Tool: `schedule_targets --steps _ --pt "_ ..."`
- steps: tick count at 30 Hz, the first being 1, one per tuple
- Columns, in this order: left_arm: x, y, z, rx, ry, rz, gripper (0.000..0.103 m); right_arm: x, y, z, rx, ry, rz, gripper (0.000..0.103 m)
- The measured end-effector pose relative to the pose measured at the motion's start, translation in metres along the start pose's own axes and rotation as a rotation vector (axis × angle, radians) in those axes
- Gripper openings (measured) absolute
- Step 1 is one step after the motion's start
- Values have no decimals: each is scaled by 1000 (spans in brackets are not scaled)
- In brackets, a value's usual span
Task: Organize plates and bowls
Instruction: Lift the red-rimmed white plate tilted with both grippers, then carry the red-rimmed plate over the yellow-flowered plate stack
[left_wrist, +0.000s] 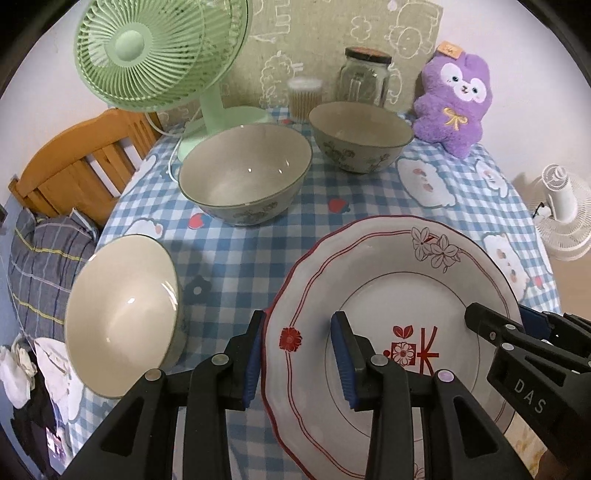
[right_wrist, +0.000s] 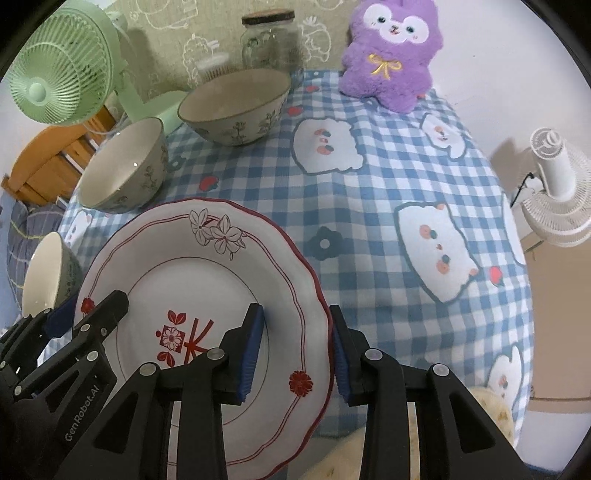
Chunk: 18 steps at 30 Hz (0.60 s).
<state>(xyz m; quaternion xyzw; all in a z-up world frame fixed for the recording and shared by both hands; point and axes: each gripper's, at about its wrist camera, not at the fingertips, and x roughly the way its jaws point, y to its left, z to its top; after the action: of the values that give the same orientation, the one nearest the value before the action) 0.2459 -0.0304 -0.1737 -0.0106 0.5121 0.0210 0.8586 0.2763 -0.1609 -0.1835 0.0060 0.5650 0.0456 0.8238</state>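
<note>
- The plate (left_wrist: 391, 295), white with a red scalloped rim, lies on the checked tablecloth (right_wrist: 369, 177) at the near edge of the table; it serves as the landmark here.
- The left gripper (left_wrist: 297, 354) straddles the plate's left rim, one blue pad outside and one over the well, jaws parted with a visible gap to the rim.
- The right gripper (right_wrist: 297, 347) brackets the opposite rim the same way, likewise not clamped.
- Three bowls sit apart: a small bowl (left_wrist: 122, 314) just left of the plate, a large bowl (left_wrist: 245, 173) beyond it, and a far bowl (left_wrist: 360, 136) further back, near the glass jar (left_wrist: 365, 75).
- Judged from this, the step in hand is a two-sided grasp of the plate.
- The next move calls for both grippers to close together on the rim, evenly, so the plate lifts level and does not tip.
</note>
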Motion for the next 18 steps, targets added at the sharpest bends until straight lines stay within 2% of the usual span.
schedule_targets --steps 7,18 --pt "-30 5 -6 30 -39 -37 35 -35 5 -17 45 -48 -32 38" --pt "-71 -3 -26 125 -84 -86 35 -84 0 -60 145 -113 -79 37"
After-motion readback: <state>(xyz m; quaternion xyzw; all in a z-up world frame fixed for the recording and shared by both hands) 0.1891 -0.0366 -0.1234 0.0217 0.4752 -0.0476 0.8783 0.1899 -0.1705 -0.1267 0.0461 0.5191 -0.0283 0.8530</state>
